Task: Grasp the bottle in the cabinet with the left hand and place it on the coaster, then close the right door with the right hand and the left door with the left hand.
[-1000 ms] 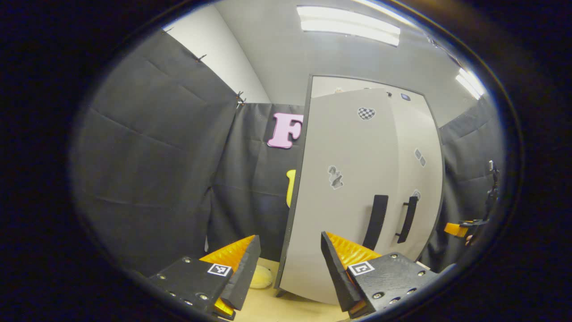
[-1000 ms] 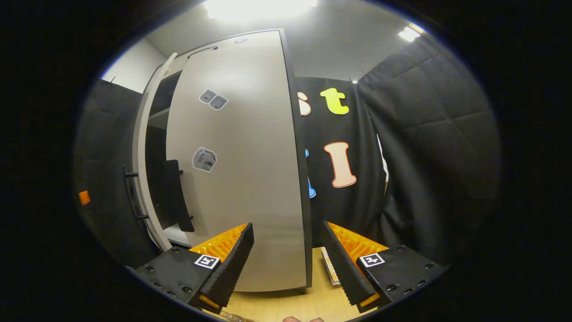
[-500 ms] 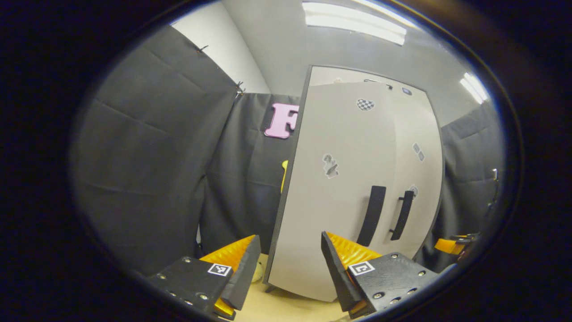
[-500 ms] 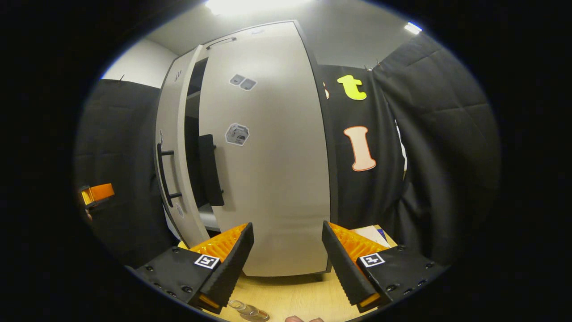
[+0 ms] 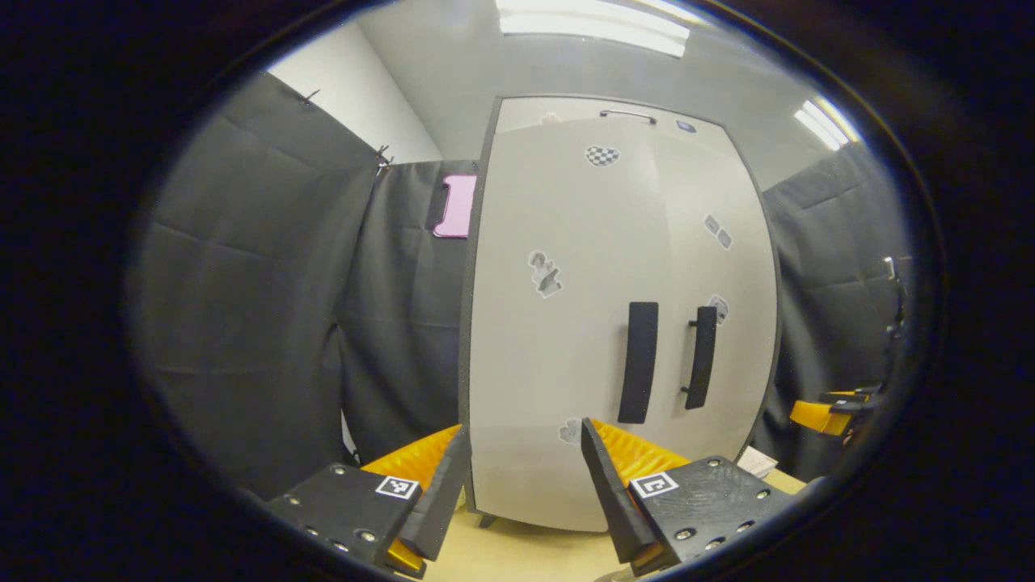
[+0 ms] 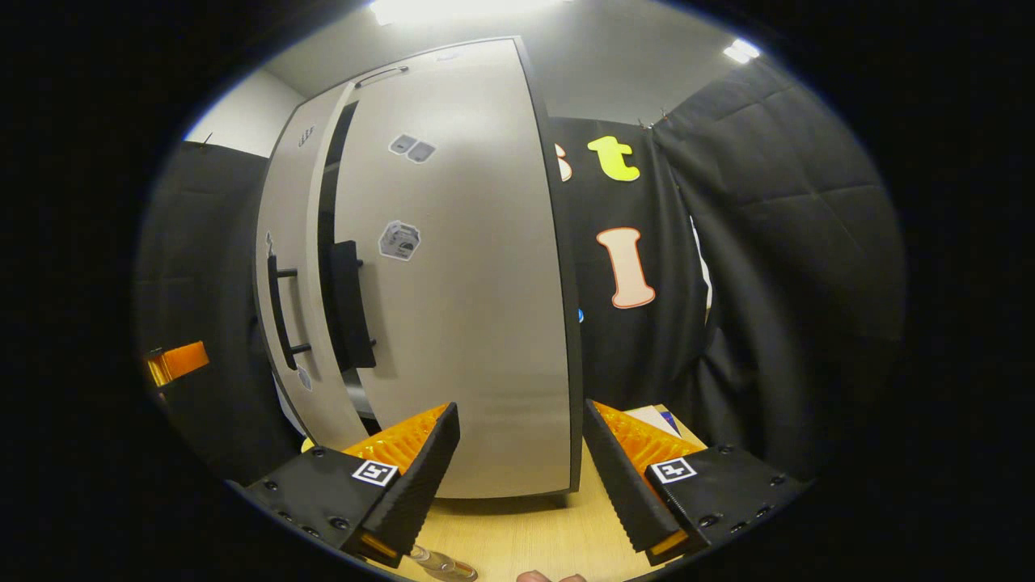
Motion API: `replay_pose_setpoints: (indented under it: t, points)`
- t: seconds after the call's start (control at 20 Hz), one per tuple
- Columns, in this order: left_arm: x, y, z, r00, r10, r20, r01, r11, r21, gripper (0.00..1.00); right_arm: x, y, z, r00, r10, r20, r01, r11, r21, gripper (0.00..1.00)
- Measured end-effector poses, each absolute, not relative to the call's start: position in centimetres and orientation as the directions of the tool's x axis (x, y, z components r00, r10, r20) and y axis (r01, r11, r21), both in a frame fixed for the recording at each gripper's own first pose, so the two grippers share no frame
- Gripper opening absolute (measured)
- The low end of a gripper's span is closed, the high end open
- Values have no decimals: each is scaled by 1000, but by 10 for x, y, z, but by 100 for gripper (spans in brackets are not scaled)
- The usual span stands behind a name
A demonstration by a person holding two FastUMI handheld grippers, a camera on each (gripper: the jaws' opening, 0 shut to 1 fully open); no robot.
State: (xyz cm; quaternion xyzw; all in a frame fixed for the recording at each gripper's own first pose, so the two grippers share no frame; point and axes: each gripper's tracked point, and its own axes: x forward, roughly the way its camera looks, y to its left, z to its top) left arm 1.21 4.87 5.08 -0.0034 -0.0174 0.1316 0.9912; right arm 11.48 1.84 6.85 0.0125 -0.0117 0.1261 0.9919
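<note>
A tall pale grey cabinet stands on the wooden table. In the left gripper view its left door (image 5: pixel 550 323) and right door (image 5: pixel 716 323) look almost flush, with their black handles (image 5: pixel 639 360) side by side. My left gripper (image 5: pixel 521 485) is open just in front of the left door's lower part, holding nothing. In the right gripper view a narrow dark gap (image 6: pixel 327 234) shows between the right door (image 6: pixel 461 283) and the left door (image 6: pixel 283 242). My right gripper (image 6: pixel 521 477) is open and empty before the right door's lower edge. A clear bottle top (image 6: pixel 441 563) peeks in at the bottom.
The wooden table (image 6: pixel 525 533) runs under the cabinet. Papers (image 6: pixel 655 418) lie to the cabinet's right. Black cloth walls close in on both sides. A fingertip (image 6: pixel 550 576) shows at the lower edge. The other gripper appears far off at each view's side (image 5: pixel 821 412) (image 6: pixel 174 362).
The left door has swung in toward the cabinet, and the gap between the doors has narrowed to a slit. Both grippers stay open.
</note>
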Motion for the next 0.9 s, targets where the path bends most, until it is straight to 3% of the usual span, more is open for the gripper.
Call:
replay_pose_setpoints:
  t: [0.05,0.1,0.85,0.9]
  points:
    - [12,49,49,965,261,35,-262,965,17,96,115,16,66,971,239,17,-239,970,36,97]
    - [14,46,47,968,249,35,-250,968,35,99,116,13,65,974,227,12,-227,973,41,97]
    - [27,57,12,999,32,19,-33,999,40,100,76,32,49,998,68,19,-67,998,-17,96]
    - [28,62,7,1000,20,14,-21,999,37,94,73,38,48,998,60,15,-59,998,-33,97]
